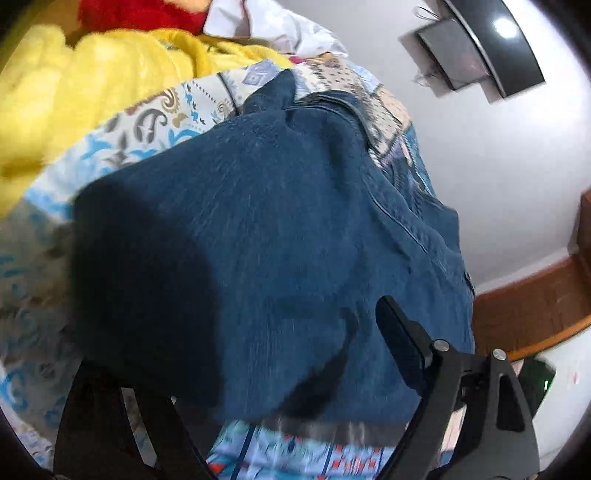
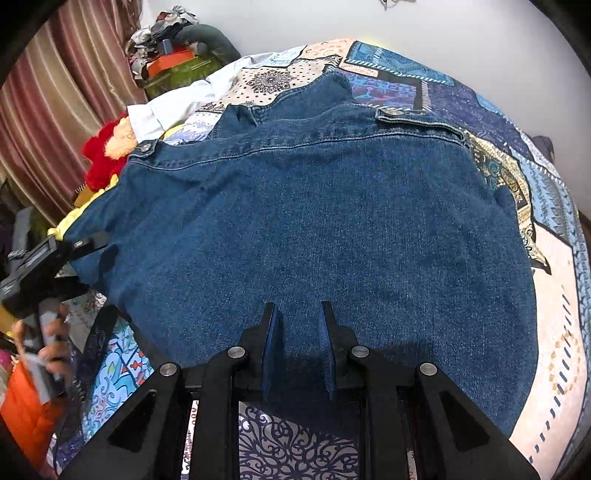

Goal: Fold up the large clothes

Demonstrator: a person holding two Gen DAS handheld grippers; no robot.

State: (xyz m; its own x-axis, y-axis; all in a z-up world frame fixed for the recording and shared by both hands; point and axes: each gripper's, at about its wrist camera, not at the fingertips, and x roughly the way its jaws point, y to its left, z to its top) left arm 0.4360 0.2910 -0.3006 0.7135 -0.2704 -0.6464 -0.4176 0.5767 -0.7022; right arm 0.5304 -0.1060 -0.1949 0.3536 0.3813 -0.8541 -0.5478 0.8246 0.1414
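Observation:
A blue denim jacket [image 2: 314, 221] lies spread back-up on the patterned bed cover [image 2: 546, 280]. My right gripper [image 2: 297, 314] hovers over its near hem, jaws open a little with the fingers apart and nothing between them. My left gripper [image 1: 258, 332] is at the jacket's left side; the denim [image 1: 258, 229] drapes over its left finger and hides it, while the right finger [image 1: 399, 332] stands clear, so the jaws look open. The left gripper also shows in the right wrist view [image 2: 55, 258], at the jacket's left edge.
A yellow garment [image 1: 74, 103], a red plush item [image 1: 140, 14] and a white shirt [image 2: 177, 103] lie at the bed's left side. A clothes pile [image 2: 177, 48] sits by the curtain [image 2: 55, 110]. A white wall and a dark device [image 1: 480, 51] are beyond the bed.

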